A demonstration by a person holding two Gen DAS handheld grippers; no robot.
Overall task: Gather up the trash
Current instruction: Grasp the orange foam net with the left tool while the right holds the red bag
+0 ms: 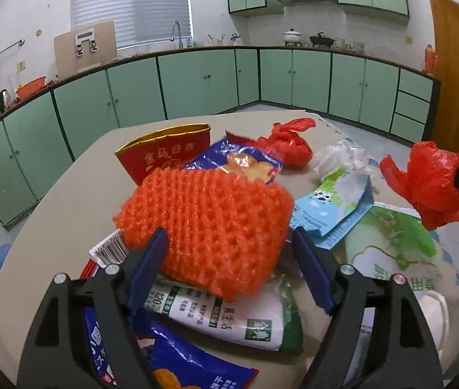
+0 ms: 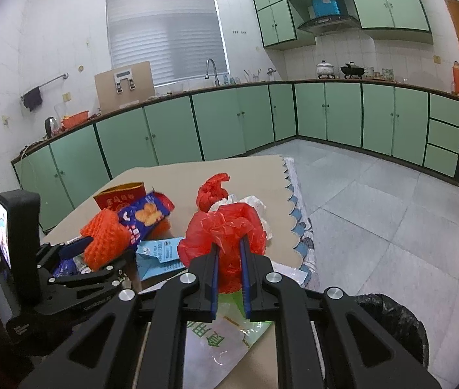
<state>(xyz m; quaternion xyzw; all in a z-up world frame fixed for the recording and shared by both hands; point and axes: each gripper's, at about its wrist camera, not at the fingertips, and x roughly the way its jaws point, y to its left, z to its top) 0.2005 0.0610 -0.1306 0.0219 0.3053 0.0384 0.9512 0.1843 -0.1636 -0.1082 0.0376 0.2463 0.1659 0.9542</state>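
Left wrist view: the left tool (image 1: 229, 243) stands spread, its blue pads either side of an orange foam net (image 1: 206, 227) lying on wrappers on the worktop (image 1: 67, 201). Right wrist view: the right tool (image 2: 229, 249) is clamped on a crumpled red plastic bag (image 2: 226, 230), above the worktop's litter.

Two red plastic bags (image 1: 286, 147), one foam net (image 1: 210, 223).
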